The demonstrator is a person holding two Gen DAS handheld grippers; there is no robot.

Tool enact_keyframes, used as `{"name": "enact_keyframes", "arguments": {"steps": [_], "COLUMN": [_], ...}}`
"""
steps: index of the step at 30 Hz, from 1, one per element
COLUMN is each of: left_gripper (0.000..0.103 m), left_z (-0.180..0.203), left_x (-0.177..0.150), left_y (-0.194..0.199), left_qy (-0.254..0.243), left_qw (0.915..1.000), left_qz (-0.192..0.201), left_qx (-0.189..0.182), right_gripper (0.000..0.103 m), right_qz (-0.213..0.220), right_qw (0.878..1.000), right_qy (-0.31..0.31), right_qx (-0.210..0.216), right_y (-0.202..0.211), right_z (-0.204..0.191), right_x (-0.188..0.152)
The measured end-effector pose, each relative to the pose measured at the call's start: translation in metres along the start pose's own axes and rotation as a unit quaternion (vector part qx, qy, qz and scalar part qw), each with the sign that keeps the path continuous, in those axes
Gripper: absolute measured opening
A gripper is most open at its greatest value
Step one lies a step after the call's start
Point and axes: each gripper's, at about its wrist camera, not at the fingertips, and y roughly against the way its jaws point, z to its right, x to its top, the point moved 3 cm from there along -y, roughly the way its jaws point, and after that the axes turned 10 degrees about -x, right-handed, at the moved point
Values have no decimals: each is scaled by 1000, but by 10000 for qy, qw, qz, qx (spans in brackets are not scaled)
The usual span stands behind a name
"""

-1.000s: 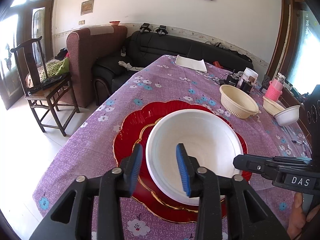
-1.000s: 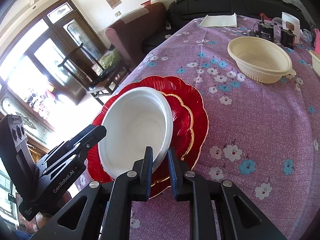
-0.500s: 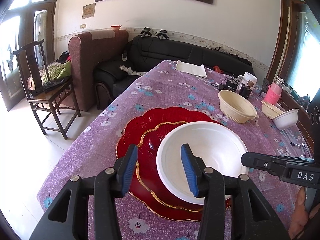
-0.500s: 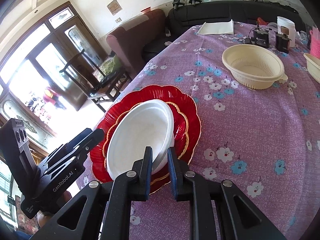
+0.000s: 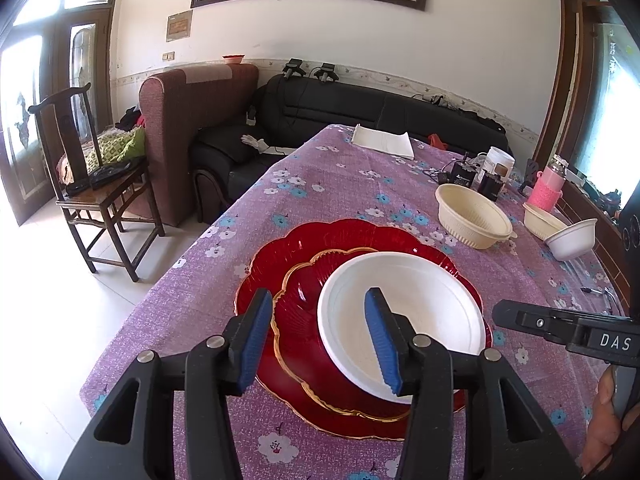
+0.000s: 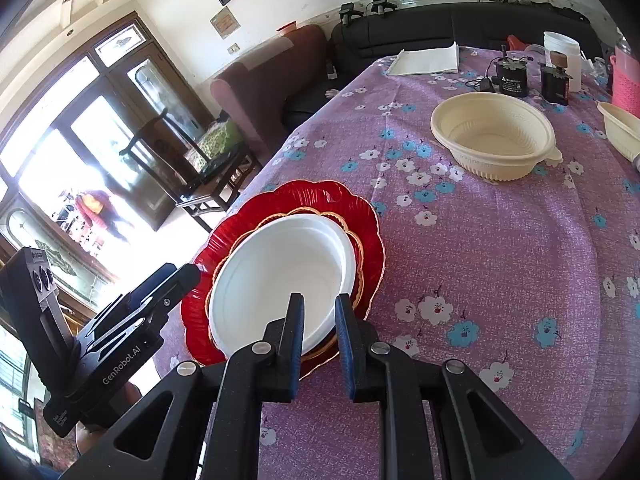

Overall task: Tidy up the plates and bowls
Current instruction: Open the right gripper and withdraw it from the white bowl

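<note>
The white bowl [image 6: 280, 276] was held at its near rim by the right tongs [image 6: 319, 344] and lay on two stacked red plates [image 5: 304, 300] on the worktop [image 6: 500, 260]. The left tongs [image 5: 316, 340] had just been opening and held nothing. The rim should probably be released only once the empty bowl sat flat and centred.

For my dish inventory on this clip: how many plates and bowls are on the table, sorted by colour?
Red scalloped plates with gold rims: 2, a large one under a smaller one.
White foam bowls: 2, a wide one on the plates and a small one at the far right.
Cream plastic bowls: 2, a ribbed one and a second one beyond it.
Total: 6
</note>
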Motion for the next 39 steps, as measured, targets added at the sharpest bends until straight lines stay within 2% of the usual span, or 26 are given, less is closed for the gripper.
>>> {"name": "enact_keyframes", "arguments": {"steps": [23,39], "left_gripper": [53,55], "left_z": [1,28], "left_x": [10,24], "left_y": [7,13], "left_qy": [-52,-346], "left_qw": [9998,9992], "left_qz": [181,209], "left_qx": [91,-61], "right_gripper": [18,19], "right_qz": [123,379], "right_qw": [9986,9947], "right_qy": [-515,-945], "right_qx": [-67,-113], "right_y": [12,32], "right_z": [41,85], "right_x": [4,14]}}
